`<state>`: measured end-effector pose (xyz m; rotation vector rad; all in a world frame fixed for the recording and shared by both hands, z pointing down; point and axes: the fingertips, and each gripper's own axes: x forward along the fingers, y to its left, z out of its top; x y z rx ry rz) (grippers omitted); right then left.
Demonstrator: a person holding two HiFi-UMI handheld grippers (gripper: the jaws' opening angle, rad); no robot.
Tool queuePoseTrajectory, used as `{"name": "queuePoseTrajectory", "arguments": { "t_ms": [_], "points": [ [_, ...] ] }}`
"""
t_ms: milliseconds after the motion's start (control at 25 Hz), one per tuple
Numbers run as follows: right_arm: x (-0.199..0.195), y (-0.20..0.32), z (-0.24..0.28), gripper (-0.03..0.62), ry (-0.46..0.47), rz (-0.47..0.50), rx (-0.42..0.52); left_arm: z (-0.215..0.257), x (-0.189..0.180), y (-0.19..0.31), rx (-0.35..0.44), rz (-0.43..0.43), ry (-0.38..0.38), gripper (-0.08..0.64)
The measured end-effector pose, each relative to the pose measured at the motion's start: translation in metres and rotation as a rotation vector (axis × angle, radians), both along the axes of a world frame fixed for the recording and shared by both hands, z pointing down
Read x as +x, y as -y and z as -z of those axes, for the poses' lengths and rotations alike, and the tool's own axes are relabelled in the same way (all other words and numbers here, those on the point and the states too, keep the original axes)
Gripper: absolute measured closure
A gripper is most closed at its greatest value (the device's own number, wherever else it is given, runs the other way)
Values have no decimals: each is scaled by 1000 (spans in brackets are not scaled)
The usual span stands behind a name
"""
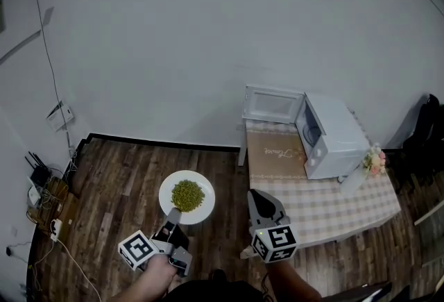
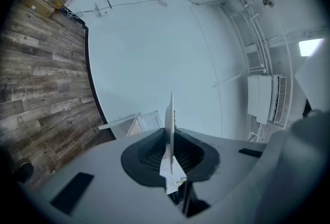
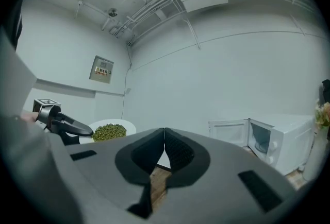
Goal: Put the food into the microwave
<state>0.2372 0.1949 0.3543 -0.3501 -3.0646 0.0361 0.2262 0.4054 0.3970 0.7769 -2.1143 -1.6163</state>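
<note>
Food [image 1: 187, 195], a heap of small green bits (peas or beans, I can't be sure from this height), lies in the middle of a white plate [image 1: 168, 191]. My left gripper [image 1: 172, 214] has that plate by its near rim. In the left gripper view the plate runs edge-on straight up between the dark pads, and the jaws are pinched narrow on it. The plate is held level over the wood floor [image 1: 118, 169], off to the left of the table [image 1: 333, 214] and well apart from the microwave [image 1: 334, 132].

My right gripper [image 1: 259, 196] carries nothing. Its own view shows the two pads meeting at the tips with only floor behind them. In the head view it points over the table's near left corner, beside the plate but not touching it.

The microwave stands on the table's checked cloth against the white wall [image 1: 208, 37], with its door [image 1: 272, 105] swung open to the left and the cavity exposed. A small bunch of flowers [image 1: 374, 160] sits just to the right of it.
</note>
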Motion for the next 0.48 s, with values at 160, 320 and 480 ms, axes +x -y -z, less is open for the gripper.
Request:
{"name": "queuePoseTrajectory", "arguments": {
  "t_ms": [160, 320, 480],
  "points": [
    [-14, 20, -5, 583, -5, 12, 26, 1, -15, 22, 4, 3, 4, 523],
    [-35, 33, -5, 583, -9, 26, 9, 2, -31, 36, 4, 10, -11, 523],
    [-54, 42, -5, 583, -1, 31, -11, -1, -43, 44, -6, 8, -27, 523]
  ]
}}
